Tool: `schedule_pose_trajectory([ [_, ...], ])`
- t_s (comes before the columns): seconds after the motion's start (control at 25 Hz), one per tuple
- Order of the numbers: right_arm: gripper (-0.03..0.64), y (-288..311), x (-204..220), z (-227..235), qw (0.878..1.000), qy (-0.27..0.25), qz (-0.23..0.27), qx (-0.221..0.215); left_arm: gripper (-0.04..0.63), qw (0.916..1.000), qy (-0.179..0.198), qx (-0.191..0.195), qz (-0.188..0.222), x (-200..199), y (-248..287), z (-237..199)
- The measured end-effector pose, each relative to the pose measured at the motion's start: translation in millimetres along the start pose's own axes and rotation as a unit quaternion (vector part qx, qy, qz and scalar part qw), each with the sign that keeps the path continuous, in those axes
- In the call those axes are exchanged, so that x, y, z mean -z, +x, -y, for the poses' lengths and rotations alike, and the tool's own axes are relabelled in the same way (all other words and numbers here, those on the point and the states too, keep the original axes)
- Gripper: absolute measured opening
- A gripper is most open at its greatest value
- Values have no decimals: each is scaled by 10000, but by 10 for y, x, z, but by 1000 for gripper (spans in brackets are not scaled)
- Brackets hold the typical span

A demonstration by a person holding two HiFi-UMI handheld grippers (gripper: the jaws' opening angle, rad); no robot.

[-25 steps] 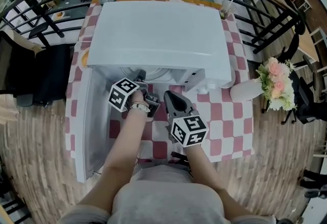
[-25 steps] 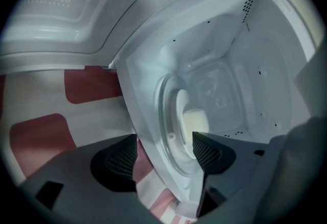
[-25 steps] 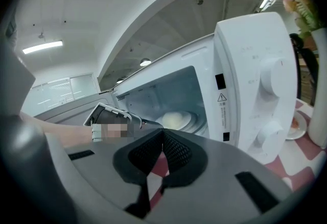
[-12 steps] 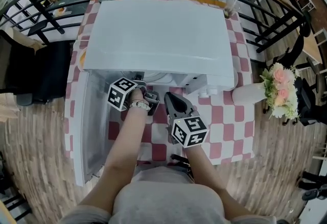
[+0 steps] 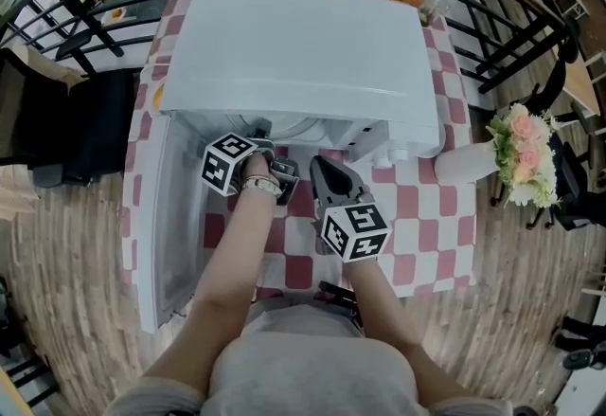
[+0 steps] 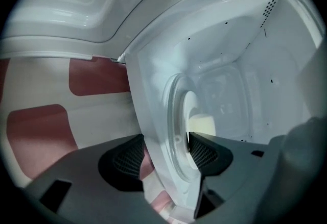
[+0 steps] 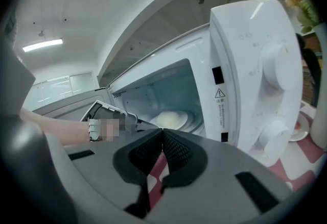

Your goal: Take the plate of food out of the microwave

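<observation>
At cavity mouth: left gripper [image 6: 166,151], reaching into the open microwave [image 5: 294,45] and rolled onto its side.
Left jaws: closing, one pad on either side of the rim; apparently not pressing yet, with a sliver of gap on the outer side.
Right gripper [image 7: 162,144]: clenched on nothing, held just in front of the microwave over the checked tablecloth [image 5: 426,225].
Plate [image 7: 191,121]: inside the cavity, flat on the floor near the front, with pale food [image 7: 168,117] mounded in the middle.
Door [image 5: 166,234]: swung fully out to the left, clear of the exit path.

Risk, shallow bite: pads landing only on the very edge of the rim; likely result a plate that pivots and droops once lifted.
Risk, food slide: one-sided hold on a loaded plate, any tilt sending the mound toward the low edge.
Risk, wrong layer: cannot tell whether a turntable ring sits under the plate; closing on both together would drag it out too.
Risk, sill catch: low exit could knock the far rim against the cavity lip and jolt the grip loose.
Risk, no backup: right gripper shut and well short of the plate, so no support underneath if the left slips.
Risk, landing zone: white vase [image 5: 464,163] of flowers [image 5: 524,149] just beside the microwave, so setting down to the right is cramped.
</observation>
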State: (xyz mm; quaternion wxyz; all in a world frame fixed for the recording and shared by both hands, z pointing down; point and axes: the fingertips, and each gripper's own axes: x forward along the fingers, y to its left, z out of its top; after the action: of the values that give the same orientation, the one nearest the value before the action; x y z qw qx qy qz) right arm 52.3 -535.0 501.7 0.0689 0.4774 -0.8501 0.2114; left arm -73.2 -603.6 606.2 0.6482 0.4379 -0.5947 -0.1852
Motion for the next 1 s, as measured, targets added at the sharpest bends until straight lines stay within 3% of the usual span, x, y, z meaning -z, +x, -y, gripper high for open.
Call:
schedule_pose_trajectory([
  [0.2,23,-126,-23,-41,9999,-104,85,101,247,9999,-67,102,-80,22,-77,-26],
  [0.56,23,-279,-3,-170,9997,-130,156,128,102,9994,54,259,-227,80,-240,17],
  [0.72,23,-312,-42,-216,9996,-170,202,108,68,9990,-53,356,-261,81,-279,61],
  [0.76,23,-324,-57,-221,9995,-179,220,105,40,9988,-79,399,-268,82,-291,79],
  [1.0,23,-371,-139,-231,9991,-246,318,130,20,9943,-177,1017,-270,118,-362,203],
])
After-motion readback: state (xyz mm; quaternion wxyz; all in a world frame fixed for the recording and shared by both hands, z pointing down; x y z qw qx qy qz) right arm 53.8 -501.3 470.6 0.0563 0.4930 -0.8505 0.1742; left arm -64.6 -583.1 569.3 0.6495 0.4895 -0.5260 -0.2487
